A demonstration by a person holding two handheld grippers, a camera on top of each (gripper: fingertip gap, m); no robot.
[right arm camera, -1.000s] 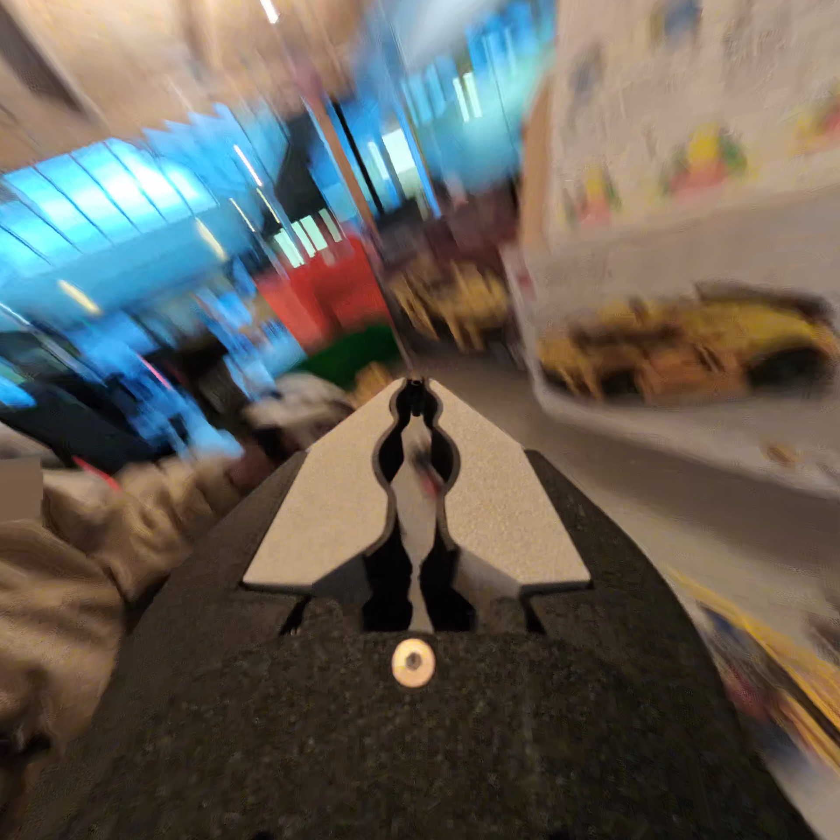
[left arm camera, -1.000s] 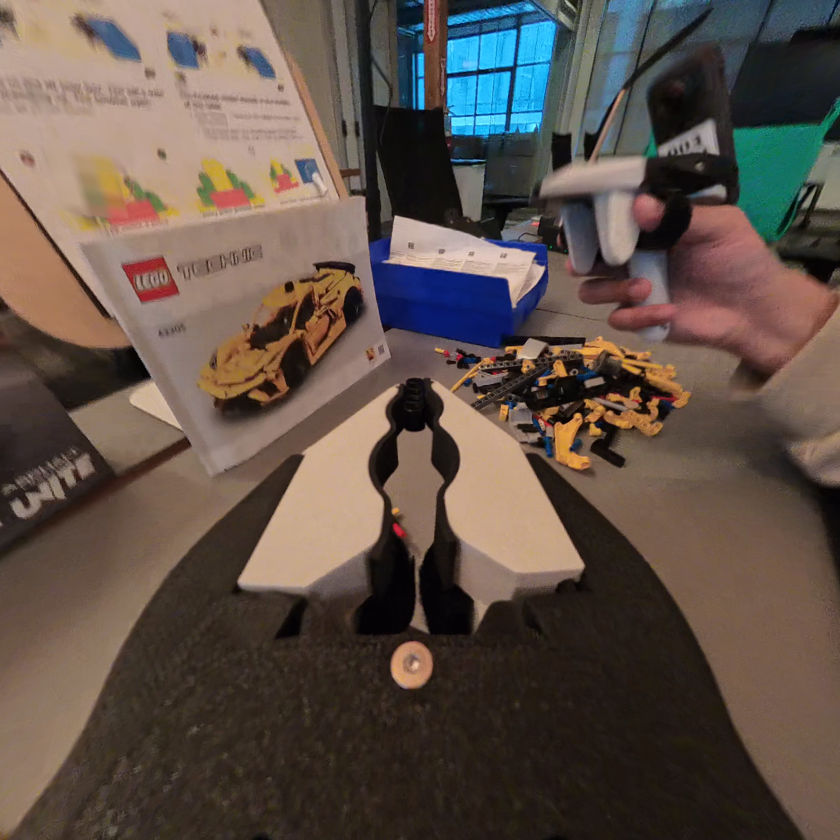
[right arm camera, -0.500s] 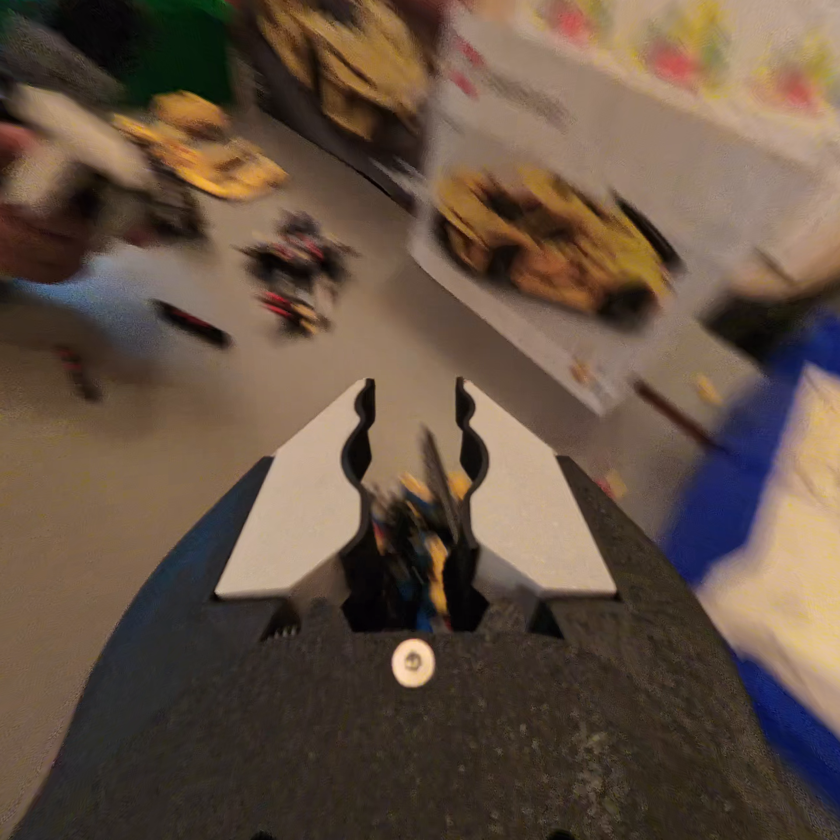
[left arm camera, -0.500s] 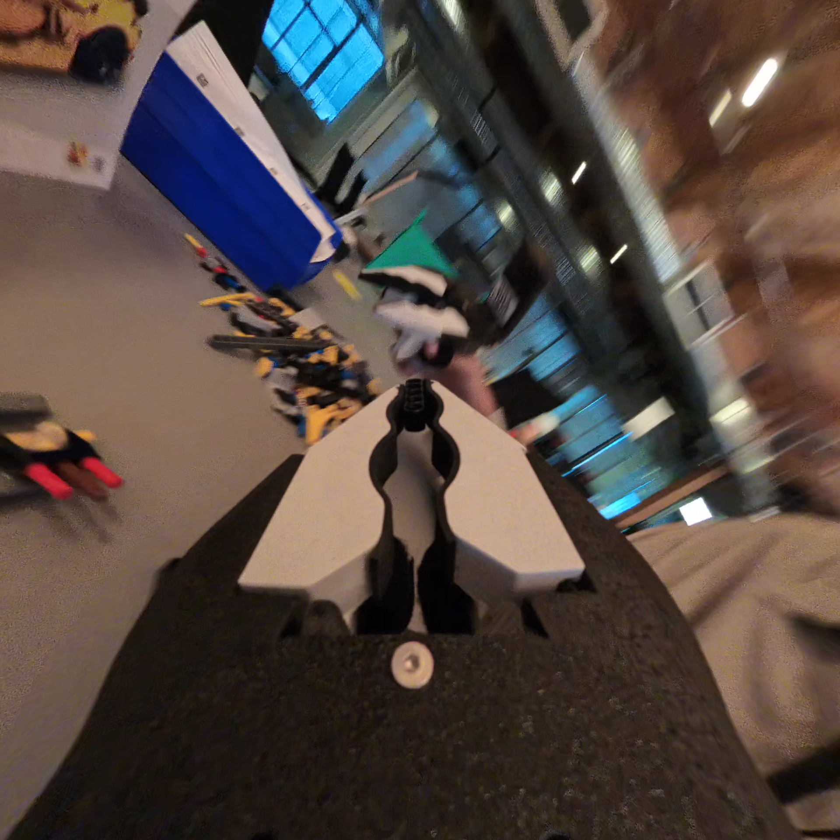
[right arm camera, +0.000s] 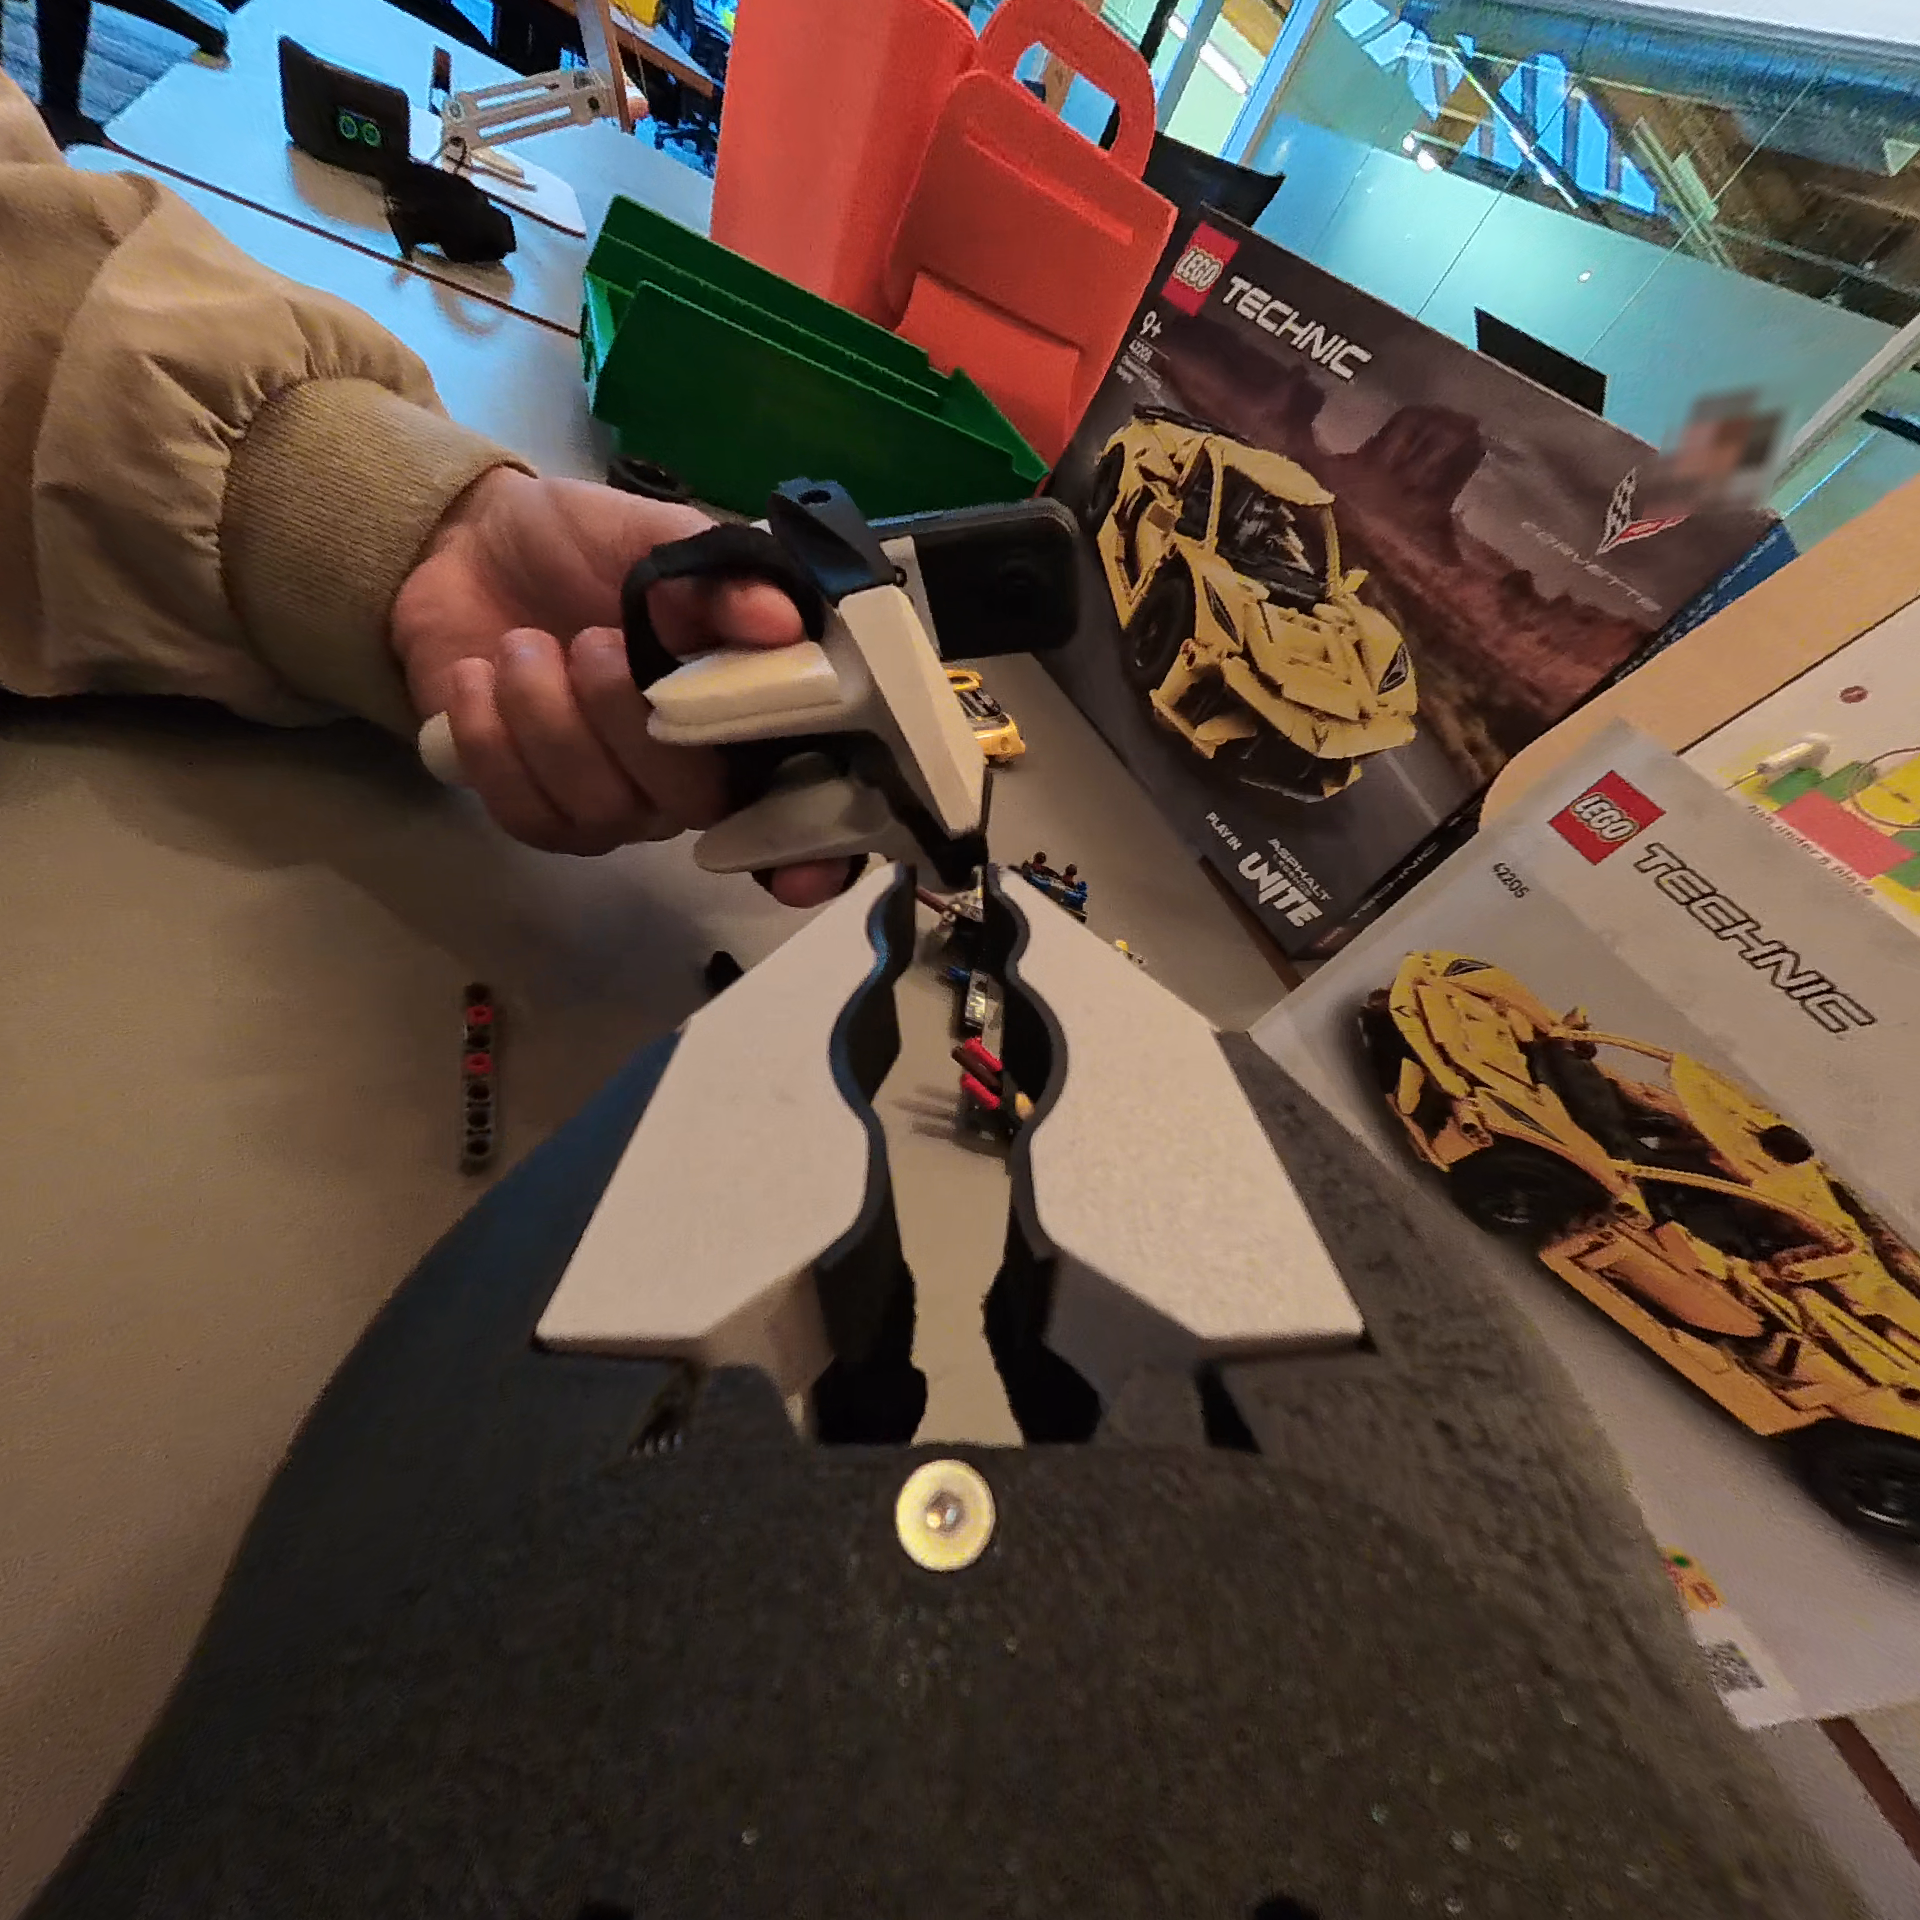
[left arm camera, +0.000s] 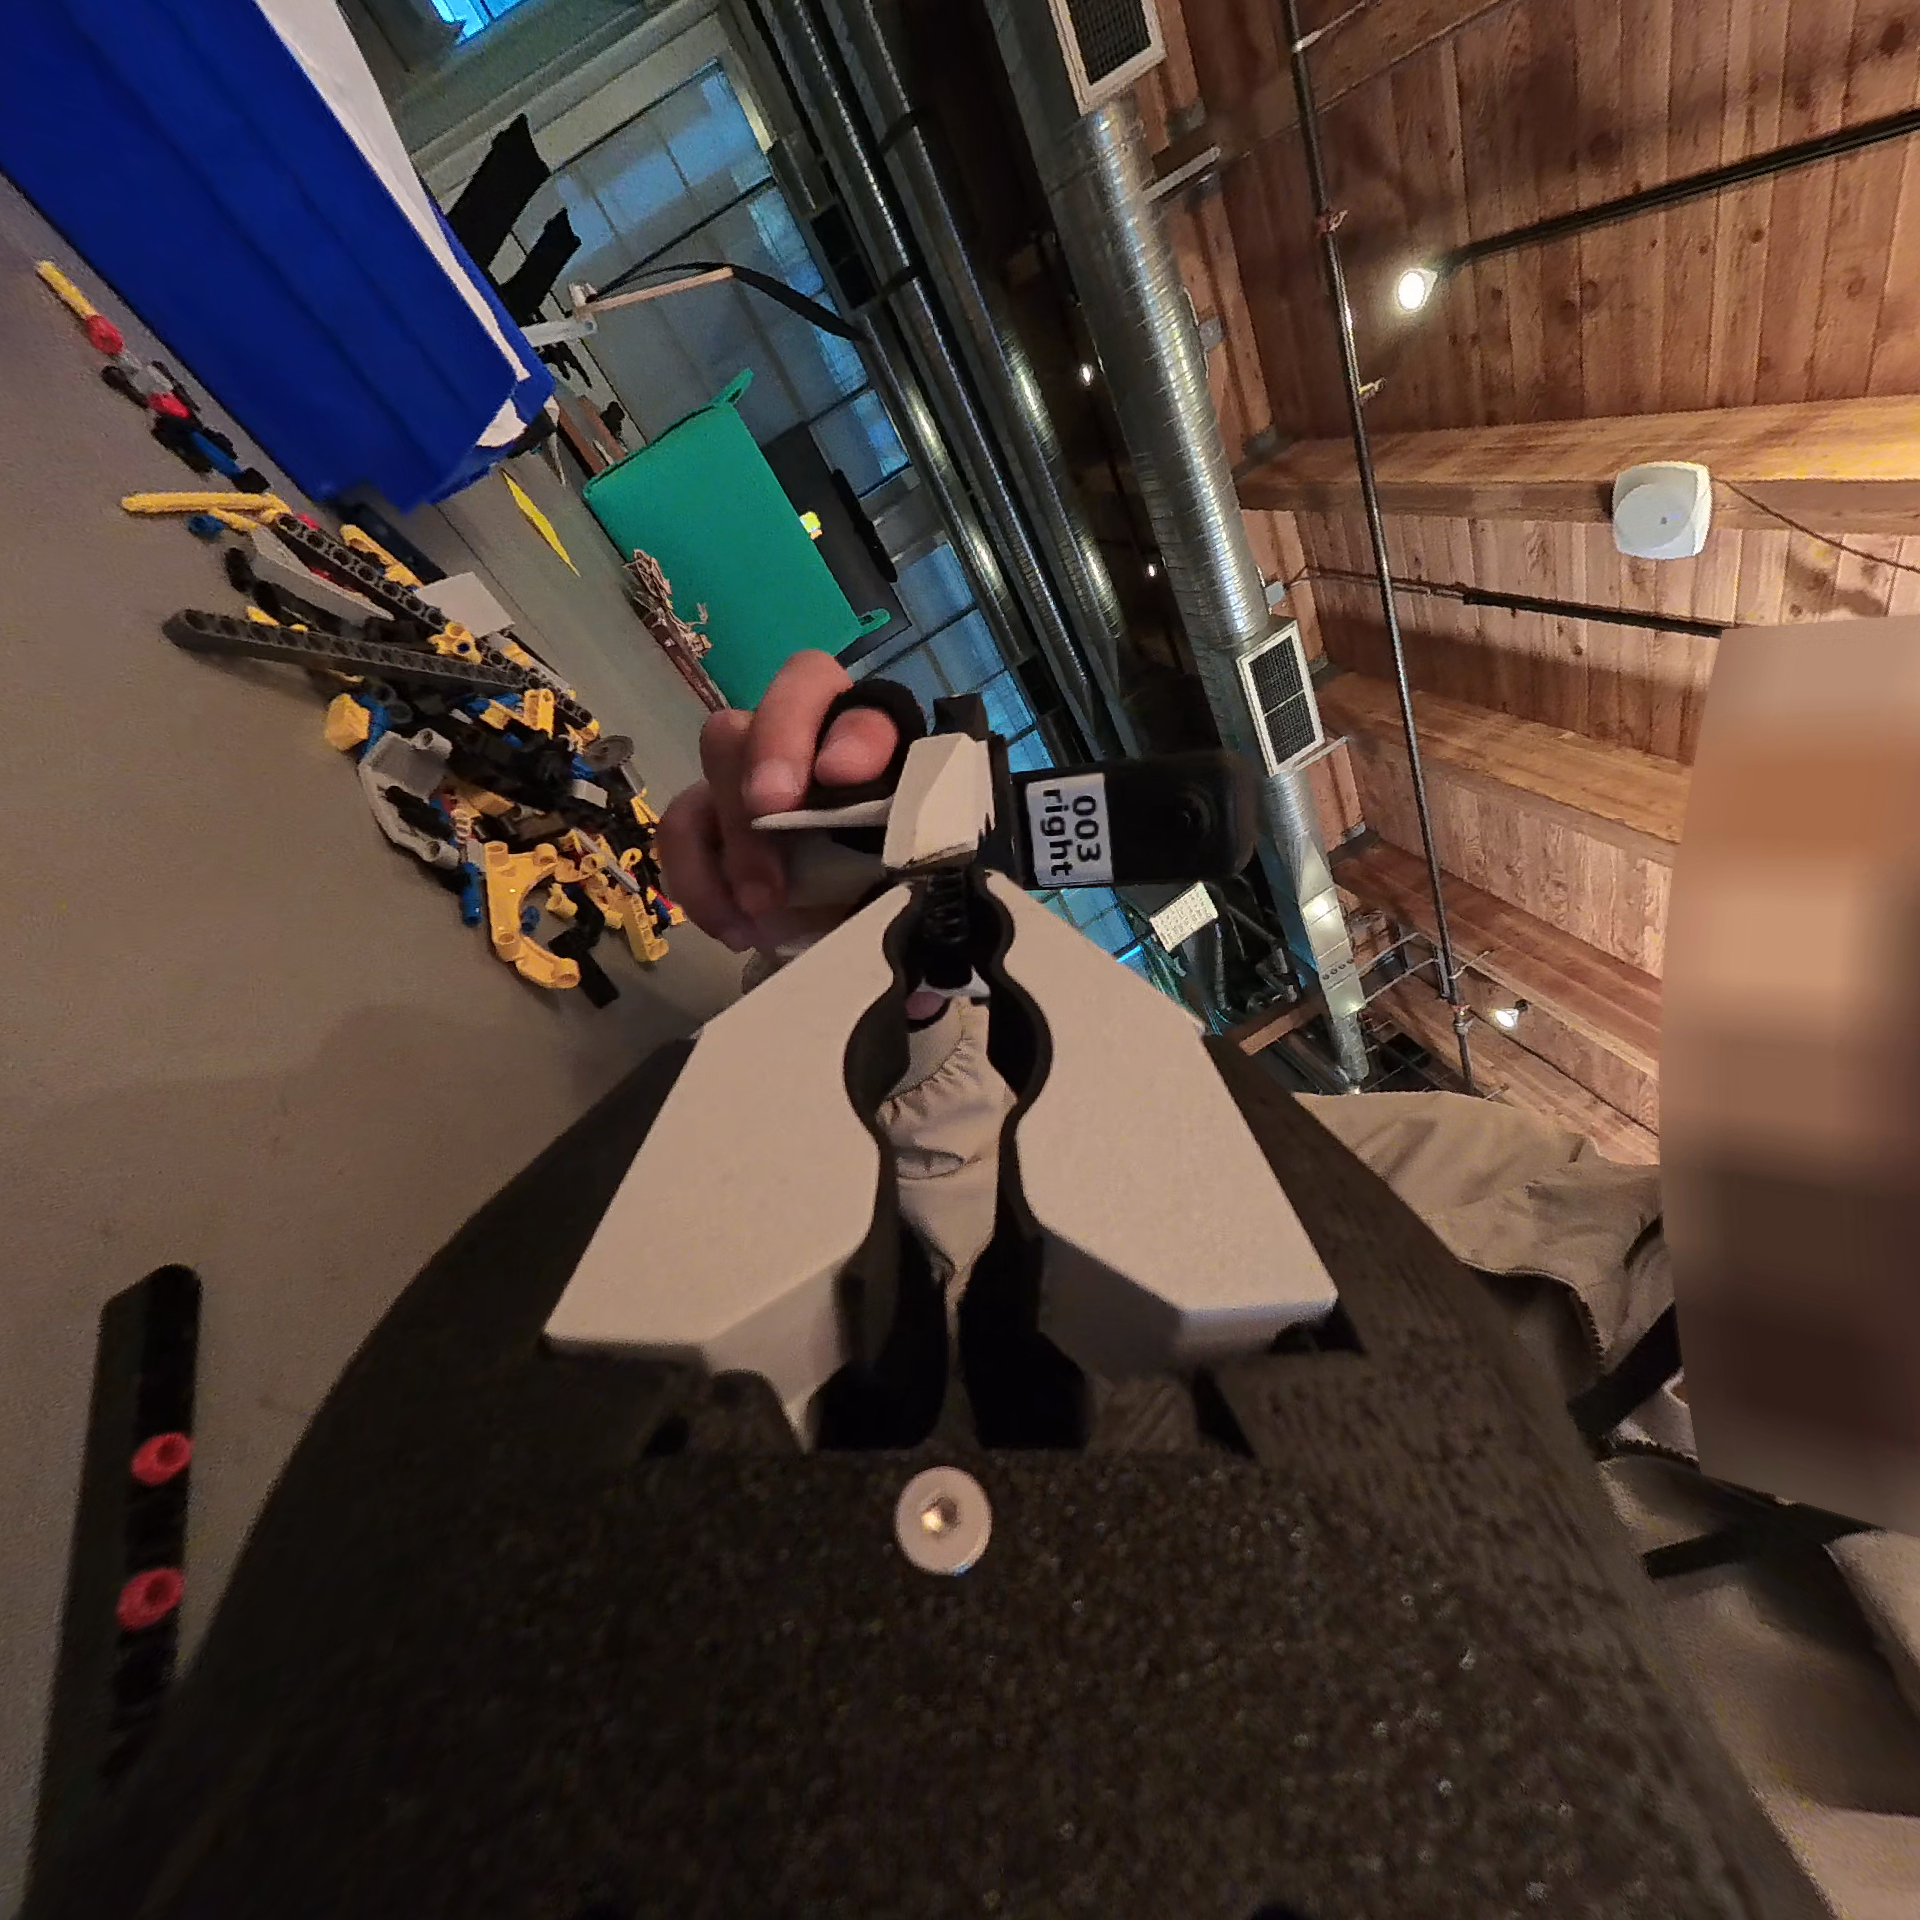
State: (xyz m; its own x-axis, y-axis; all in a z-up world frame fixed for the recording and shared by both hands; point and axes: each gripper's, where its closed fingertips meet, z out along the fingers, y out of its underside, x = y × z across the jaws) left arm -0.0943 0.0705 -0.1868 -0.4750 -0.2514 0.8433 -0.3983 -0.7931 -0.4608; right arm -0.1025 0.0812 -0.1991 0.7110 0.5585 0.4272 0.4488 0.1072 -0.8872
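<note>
My left gripper (left arm camera: 942, 904) is rolled on its side and shut on a black spring-like part (left arm camera: 940, 920). My right gripper (right arm camera: 951, 894), hand-held, meets it tip to tip above the grey table (left arm camera: 208, 1039). The right jaws stand narrowly apart, closed around the far end of the same part (right arm camera: 982, 904). Each gripper shows in the other's view: the right one in the left wrist view (left arm camera: 935, 805), the left one in the right wrist view (right arm camera: 904, 717). A small black, red and yellow assembly (right arm camera: 982, 1081) lies on the table below the right fingers.
A pile of yellow, black and blue bricks (left arm camera: 488, 748) lies by a blue bin (left arm camera: 260, 260). A black beam with red pins (right arm camera: 478, 1075) lies to the left. A set box (right arm camera: 1351, 582), a booklet (right arm camera: 1621, 1143), a green bin (right arm camera: 769, 384) and orange bags (right arm camera: 966, 208) stand behind.
Both grippers swung round to face each other. The left rolled sideways, still shut on the spring part. The right was shut, opened wide, and now has closed to a narrow gap at the part.
</note>
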